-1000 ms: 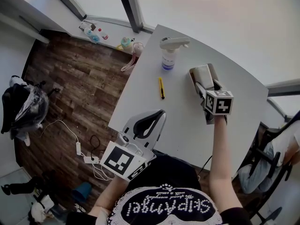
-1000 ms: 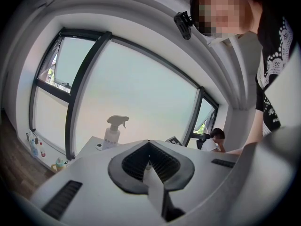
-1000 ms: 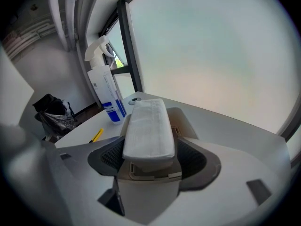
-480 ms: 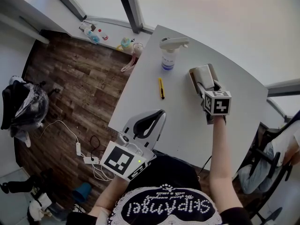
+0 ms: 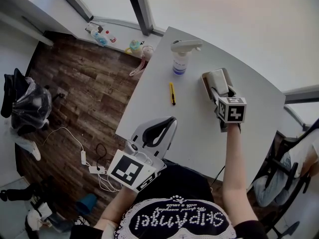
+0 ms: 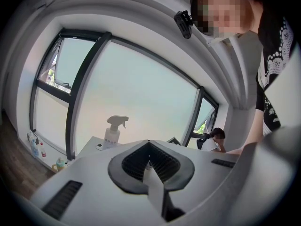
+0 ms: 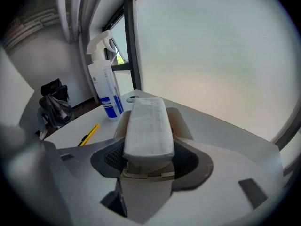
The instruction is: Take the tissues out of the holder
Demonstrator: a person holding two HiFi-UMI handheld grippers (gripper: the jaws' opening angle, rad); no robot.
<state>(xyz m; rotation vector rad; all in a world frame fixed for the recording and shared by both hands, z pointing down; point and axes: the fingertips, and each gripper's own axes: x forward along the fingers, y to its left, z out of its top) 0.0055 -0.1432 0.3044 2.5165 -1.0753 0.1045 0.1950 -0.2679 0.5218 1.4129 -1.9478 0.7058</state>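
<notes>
Starting closest to our body, we hold the left gripper (image 5: 169,121) above the near edge of the white table (image 5: 189,133). Its jaws are clenched tip to tip, and its own view shows nothing between them.

Farther out and to the right, we reach the right gripper (image 5: 221,90) down at a slant onto the holder (image 5: 205,81), which stands on the table towards its right side. The tissues (image 7: 146,126) sit in that holder as a folded white stack, their top poking out above its rim. In the right gripper view the stack lies squarely between the two jaws. These jaws have just been closing, yet we still see a sliver of dark pad free on either side of the stack, so we call the grip not yet made.

Left of the holder, a yellow utility knife (image 5: 172,93) lies flat on the tabletop, well apart from both grippers. Beyond it, near the far edge, a spray bottle (image 5: 180,59) with a white trigger head stands upright. Past the table we see a wooden floor (image 5: 75,83) and large windows.
</notes>
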